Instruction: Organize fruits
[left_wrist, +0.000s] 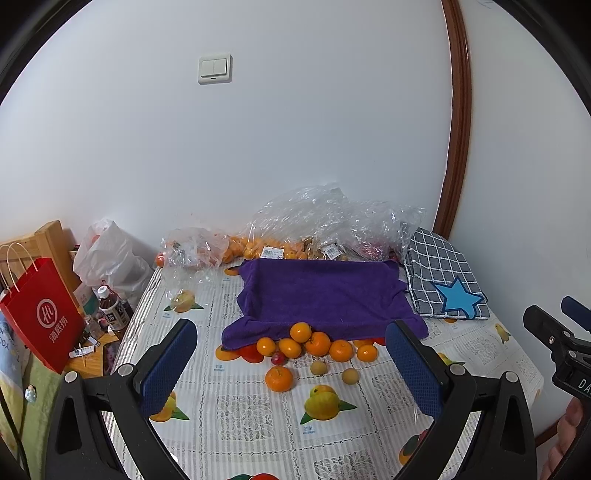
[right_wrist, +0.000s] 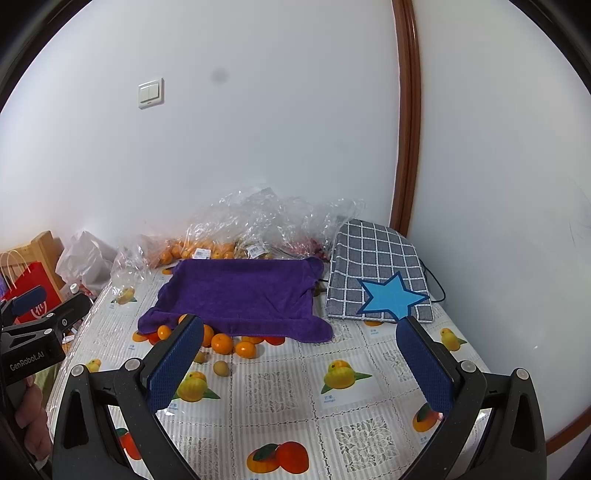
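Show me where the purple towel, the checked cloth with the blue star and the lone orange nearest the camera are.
purple towel (left_wrist: 325, 291), left wrist view, middle of its flat top.
checked cloth (right_wrist: 369, 251), right wrist view, grey squares above the star.
lone orange (left_wrist: 279, 378), left wrist view, centre of its peel.

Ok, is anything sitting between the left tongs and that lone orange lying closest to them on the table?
Nothing visible blocks it. The left tongs are open and aimed toward the lone orange, with only bare tablecloth in front. The fruit pile and the purple towel lie beyond it, and two small tan fruits sit off to its right.
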